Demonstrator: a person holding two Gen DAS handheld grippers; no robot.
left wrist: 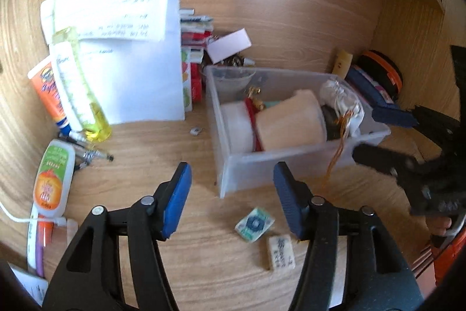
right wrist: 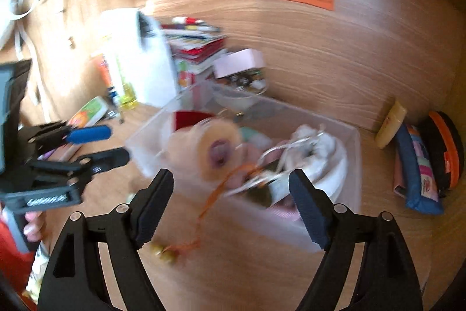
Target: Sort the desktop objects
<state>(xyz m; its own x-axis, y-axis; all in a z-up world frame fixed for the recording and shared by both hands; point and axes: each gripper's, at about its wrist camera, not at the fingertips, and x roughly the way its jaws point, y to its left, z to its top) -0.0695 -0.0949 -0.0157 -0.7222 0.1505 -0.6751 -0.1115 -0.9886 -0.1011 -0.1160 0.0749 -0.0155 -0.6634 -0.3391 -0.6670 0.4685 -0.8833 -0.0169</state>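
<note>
A clear plastic bin [left wrist: 233, 174] stands mid-desk and holds a beige tape roll [left wrist: 291, 121], a white roll, a white pouch and an orange cord that hangs over its front wall. It also shows in the right wrist view [right wrist: 354, 142]. My left gripper [left wrist: 233, 194] is open and empty, just in front of the bin's near left corner. A small green-blue packet [left wrist: 254, 223] and a white eraser [left wrist: 281, 251] lie on the desk by its right finger. My right gripper [right wrist: 231, 203] is open and empty, above the bin's front wall and the cord [right wrist: 209, 203].
Lotion tubes and bottles [left wrist: 72, 86], pens [left wrist: 87, 153] and a glue bottle [left wrist: 54, 177] lie at the left. A white paper stack [left wrist: 131, 48] and books [left wrist: 192, 54] stand at the back. A pencil case [right wrist: 416, 165] and an orange-rimmed case [right wrist: 445, 150] lie at the right.
</note>
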